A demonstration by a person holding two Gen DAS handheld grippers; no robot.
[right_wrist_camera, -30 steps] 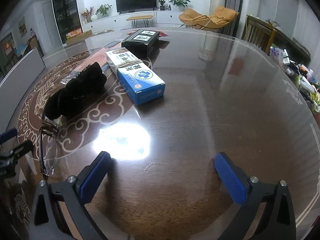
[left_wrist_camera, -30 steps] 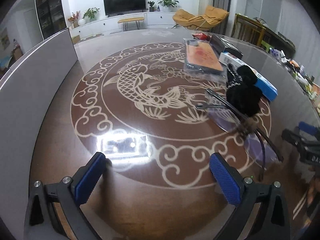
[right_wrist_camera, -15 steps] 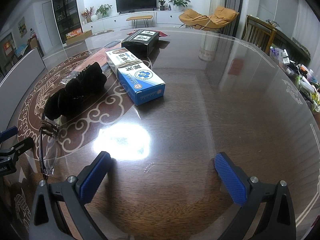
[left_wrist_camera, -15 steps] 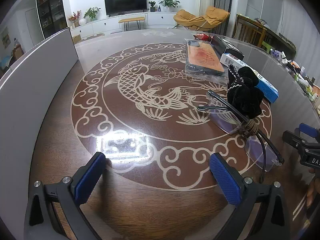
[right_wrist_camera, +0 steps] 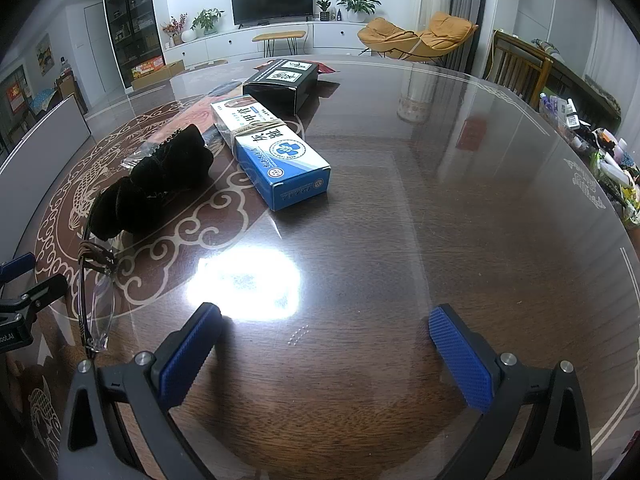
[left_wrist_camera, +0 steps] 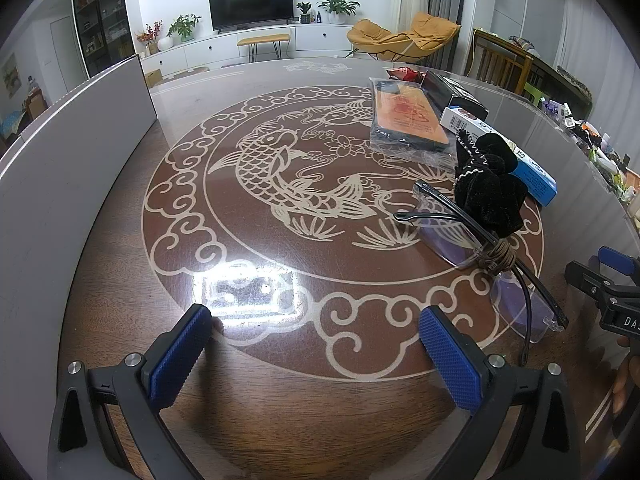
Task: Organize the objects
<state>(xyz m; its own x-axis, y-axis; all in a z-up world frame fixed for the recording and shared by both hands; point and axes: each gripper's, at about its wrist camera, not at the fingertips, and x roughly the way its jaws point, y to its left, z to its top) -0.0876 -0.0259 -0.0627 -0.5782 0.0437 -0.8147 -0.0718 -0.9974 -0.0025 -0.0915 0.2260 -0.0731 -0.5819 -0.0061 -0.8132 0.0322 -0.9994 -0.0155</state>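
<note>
Nothing is held yet, so this reads as the approach step, before any object is picked. The left gripper (left_wrist_camera: 316,354) hovers low over the round glass-topped wooden worktop (left_wrist_camera: 120,216) with its blue-padded fingers (left_wrist_camera: 180,356) spread wide and empty above the carp inlay. The right gripper (right_wrist_camera: 326,354) likewise hangs with its fingers apart over bare glass.

The things to sort lie in a loose line running from 3 o'clock to 1 o'clock in the left view. Nearest are the clear-lensed, dark-framed spectacles (left_wrist_camera: 472,236) with a brown cord wound round the bridge. A black velvet scrunchie (left_wrist_camera: 488,188) touches their far end, and a blue and white cardboard box (right_wrist_camera: 272,152) lies just beside it. Beyond come an orange card in a clear plastic sleeve (left_wrist_camera: 404,116) and a black box (right_wrist_camera: 282,80).

The spectacles sit between both grippers and look the likeliest first target. The next move would call for swinging one gripper toward them and closing on the frame, not the lens, since thin arms may slip on glass.
</note>
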